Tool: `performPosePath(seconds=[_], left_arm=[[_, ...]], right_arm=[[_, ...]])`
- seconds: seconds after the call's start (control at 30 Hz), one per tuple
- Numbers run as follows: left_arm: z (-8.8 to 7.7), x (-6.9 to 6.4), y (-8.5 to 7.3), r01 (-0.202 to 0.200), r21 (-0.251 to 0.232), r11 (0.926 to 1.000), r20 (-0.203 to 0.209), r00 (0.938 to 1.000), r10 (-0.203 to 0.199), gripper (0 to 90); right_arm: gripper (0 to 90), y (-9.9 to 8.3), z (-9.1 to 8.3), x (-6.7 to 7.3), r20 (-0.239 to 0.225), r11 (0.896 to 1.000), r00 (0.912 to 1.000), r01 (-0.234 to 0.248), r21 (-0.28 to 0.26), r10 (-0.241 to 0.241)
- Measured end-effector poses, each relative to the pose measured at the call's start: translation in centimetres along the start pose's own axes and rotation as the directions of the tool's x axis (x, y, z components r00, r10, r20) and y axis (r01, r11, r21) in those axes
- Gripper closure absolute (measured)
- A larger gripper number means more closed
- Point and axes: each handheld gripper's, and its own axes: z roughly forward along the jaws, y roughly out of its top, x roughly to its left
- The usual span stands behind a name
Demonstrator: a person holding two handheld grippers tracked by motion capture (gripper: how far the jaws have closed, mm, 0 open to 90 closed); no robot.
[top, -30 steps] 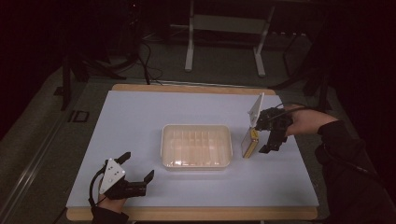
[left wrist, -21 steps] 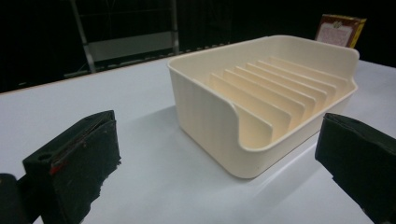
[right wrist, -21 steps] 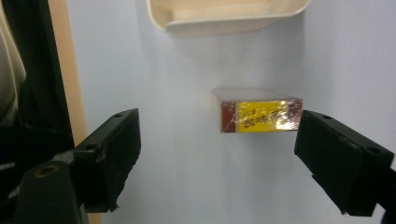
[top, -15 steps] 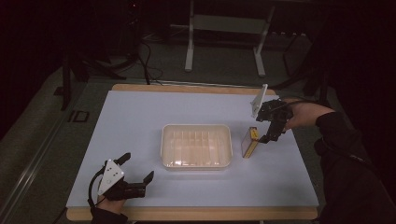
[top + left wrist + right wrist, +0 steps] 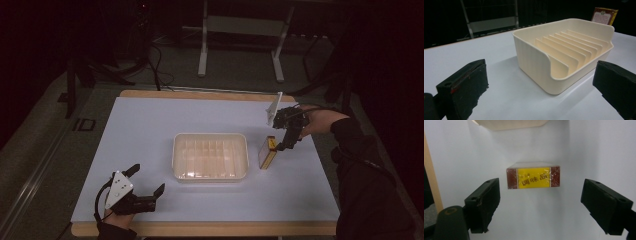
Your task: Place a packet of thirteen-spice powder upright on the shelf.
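Since the box stands on edge: its narrow yellow face is left free to be gripped from above.
Small flat box with yellow label and brown-red ends [image 5: 533,177]: stood on its long edge on the white table top [image 5: 150,125], just beside the right end of the rack, apart from it.
Right gripper [image 5: 289,140]: held above the box, jaws spread wide to either side of it, nothing touched; a straddling grasp is judged to be prepared.
Cream plastic rack-tray with upright dividers [image 5: 564,55]: placed mid-table, slots empty, probably meant for the box.
Left gripper [image 5: 145,192]: rested near the front left corner, jaws wide, nothing held, kept out of the way.
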Motion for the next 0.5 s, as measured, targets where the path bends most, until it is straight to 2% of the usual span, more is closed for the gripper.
performPosePath(seconds=[0.23, 0.43, 0.5], left_arm=[[0.0, 0.0, 0.0, -0.002, 0.003, 1.0000, 0.000, 1.0000, 0.002, 0.0], [0.1, 0.0, 0.0, -0.003, 0.009, 1.0000, 0.001, 1.0000, 0.003, 0.0], [0.1, 0.0, 0.0, -0.005, 0.010, 0.9999, 0.002, 1.0000, 0.005, 0.0]], right_arm=[[17.6, 0.3, 1.8, -0.2, -0.035, 1.000, 0.9993, 0.014, 0.017, -0.013], [17.9, 0.4, 2.7, -0.3, -0.062, 1.000, 0.9981, 0.006, 0.028, -0.004], [20.9, 0.4, 2.9, -0.3, -0.072, 0.999, 0.9974, -0.002, 0.036, 0.005]])
